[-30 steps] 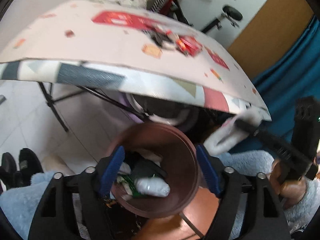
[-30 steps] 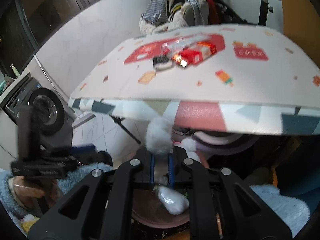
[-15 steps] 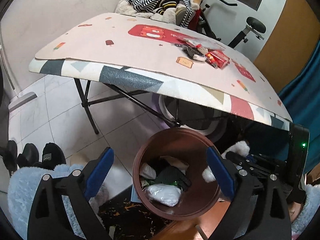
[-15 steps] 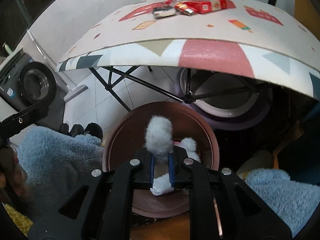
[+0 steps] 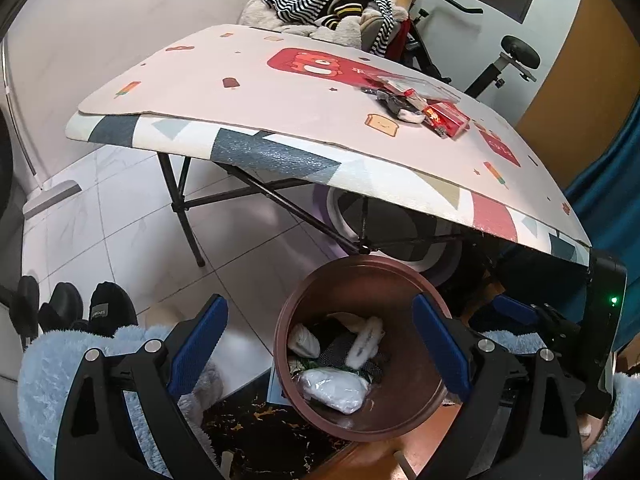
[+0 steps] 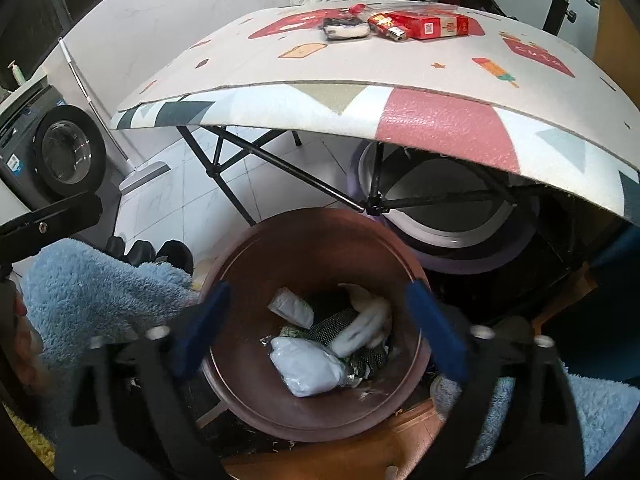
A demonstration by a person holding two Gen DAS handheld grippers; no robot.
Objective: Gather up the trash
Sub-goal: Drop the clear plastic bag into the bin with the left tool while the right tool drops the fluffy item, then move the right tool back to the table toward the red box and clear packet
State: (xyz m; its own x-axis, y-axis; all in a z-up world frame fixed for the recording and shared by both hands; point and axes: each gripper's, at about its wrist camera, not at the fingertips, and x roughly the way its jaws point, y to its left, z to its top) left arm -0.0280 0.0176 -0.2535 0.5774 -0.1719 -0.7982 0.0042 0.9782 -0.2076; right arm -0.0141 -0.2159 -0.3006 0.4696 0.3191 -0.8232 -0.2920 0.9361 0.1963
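Your left gripper [image 5: 320, 344] hangs with its blue-padded jaws spread wide and nothing between them. Your right gripper [image 6: 316, 328] is likewise spread wide and empty, its fingers blurred. From the left wrist view, it sits at about 3 o'clock.

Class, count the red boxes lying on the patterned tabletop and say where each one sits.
1. A single red box lies toward the far side of the table, right of a small black-and-white packet, with a lighter against its near left end. Another could be hidden behind it.
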